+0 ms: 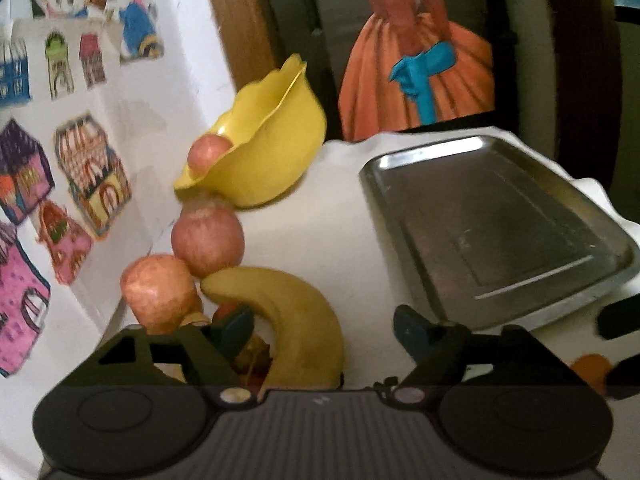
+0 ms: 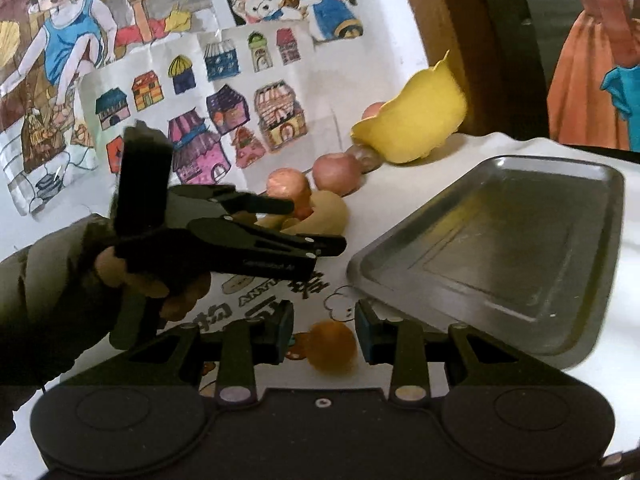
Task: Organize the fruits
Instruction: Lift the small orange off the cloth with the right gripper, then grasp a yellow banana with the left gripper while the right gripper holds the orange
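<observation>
The flat rectangular metal tray (image 2: 500, 256) lies bare on the white cloth-covered table (image 1: 304, 232), so judging from that nothing has yet been sorted onto it and most of the job seems to remain. All the fruit sits to the tray's left: a curved yellow banana (image 1: 292, 320) nearest, two reddish-pink round apples (image 1: 208, 240) touching it and each other in a line running back toward the wall, and beyond them a tipped yellow plastic bowl with a wavy rim (image 1: 264, 152), lying on its side with a third pink apple (image 1: 210, 152) resting at its mouth. A small round orange fruit (image 2: 332, 346) lies apart from the heap, just off the tray's near left corner. The left gripper (image 1: 324, 328) hangs over the near end of the banana with its jaws spread wide; one finger is down among the fruit and the other over bare cloth, gripping nothing. In the right wrist view a hand in a dark padded sleeve (image 2: 152, 276) holds this tool roughly level, pointing toward the tray. The right gripper (image 2: 324, 330) hovers low above the orange fruit, its blue-padded fingers (image 2: 285, 330) parted on either side of it and not touching it.
</observation>
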Action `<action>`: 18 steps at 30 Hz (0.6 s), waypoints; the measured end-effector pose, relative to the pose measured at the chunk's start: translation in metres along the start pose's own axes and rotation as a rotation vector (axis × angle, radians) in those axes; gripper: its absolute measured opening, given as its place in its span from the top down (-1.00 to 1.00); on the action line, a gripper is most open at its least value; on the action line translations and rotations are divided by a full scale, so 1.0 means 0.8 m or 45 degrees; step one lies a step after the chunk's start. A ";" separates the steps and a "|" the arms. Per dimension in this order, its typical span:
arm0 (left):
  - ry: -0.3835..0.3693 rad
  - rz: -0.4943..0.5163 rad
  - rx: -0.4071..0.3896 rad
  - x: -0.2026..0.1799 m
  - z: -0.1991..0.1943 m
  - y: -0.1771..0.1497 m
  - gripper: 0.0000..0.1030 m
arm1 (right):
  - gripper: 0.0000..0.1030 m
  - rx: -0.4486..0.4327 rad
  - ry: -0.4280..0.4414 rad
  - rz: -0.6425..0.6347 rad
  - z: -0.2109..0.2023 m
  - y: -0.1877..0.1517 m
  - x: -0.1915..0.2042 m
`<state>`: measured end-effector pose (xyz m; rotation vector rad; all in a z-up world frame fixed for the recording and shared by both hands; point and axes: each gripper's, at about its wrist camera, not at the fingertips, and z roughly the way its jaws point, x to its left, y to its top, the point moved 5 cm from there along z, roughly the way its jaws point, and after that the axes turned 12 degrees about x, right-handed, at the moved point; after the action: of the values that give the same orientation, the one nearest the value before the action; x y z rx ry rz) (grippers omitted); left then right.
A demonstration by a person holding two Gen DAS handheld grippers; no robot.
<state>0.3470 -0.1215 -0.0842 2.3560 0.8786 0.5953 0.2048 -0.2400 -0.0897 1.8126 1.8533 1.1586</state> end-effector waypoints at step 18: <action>0.084 -0.077 0.117 0.002 0.015 0.006 0.11 | 0.18 0.104 -0.046 -0.020 0.034 -0.008 0.000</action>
<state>0.3568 -0.1276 -0.0902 2.3939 1.0227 0.6237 0.2198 -0.2301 -0.1115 1.8465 1.9171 1.0515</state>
